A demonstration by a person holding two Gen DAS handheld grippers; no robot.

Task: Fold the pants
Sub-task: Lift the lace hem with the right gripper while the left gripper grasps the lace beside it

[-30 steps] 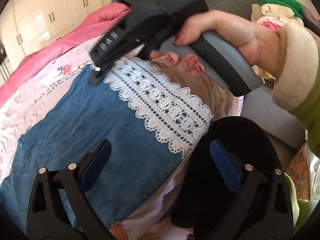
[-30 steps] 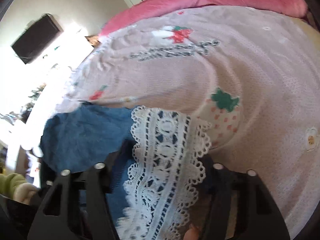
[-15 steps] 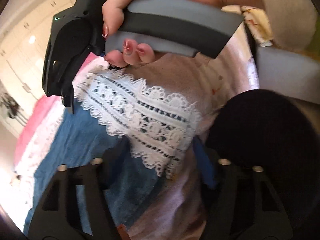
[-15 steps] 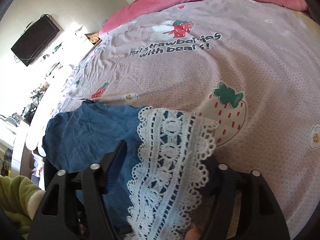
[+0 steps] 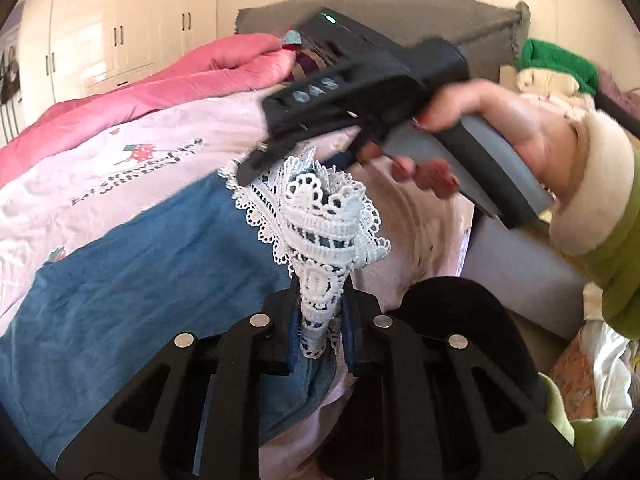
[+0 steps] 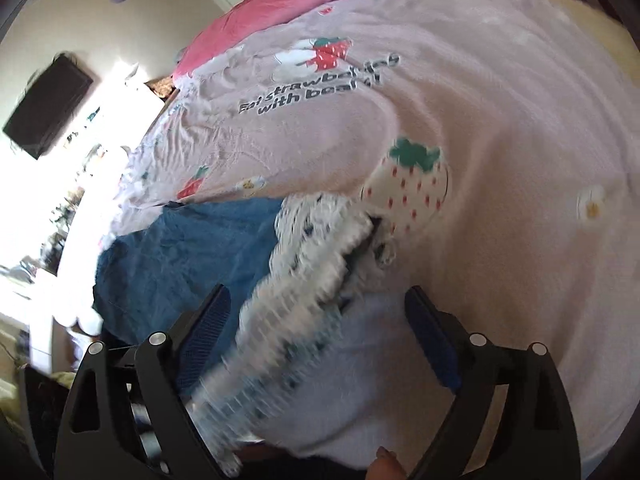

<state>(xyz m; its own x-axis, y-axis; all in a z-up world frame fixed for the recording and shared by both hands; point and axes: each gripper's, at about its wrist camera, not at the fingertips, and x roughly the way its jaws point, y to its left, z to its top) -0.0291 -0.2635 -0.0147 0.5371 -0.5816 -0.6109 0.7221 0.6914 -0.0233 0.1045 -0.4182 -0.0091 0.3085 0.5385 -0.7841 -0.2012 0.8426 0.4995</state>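
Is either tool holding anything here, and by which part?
The left tool pinches the pants by the white lace hem; the right tool is open, holding nothing.

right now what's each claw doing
left claw: shut on the lace hem of the pants
right claw: open, lace hem between the fingers, not pinched

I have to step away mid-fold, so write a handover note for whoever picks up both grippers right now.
Left gripper: shut on the white lace hem of the blue denim pants, bunching and lifting the lace.
Right gripper: open, its fingers either side of the lace, gripping nothing; the view is motion-blurred.
Pants: spread across the pink strawberry-print bedsheet, lace end nearest the grippers.
Done: one grip on the hem. No fold shows yet.
Left: probably close the right gripper on the hem, carry it over to the far end, then smooth and fold again.
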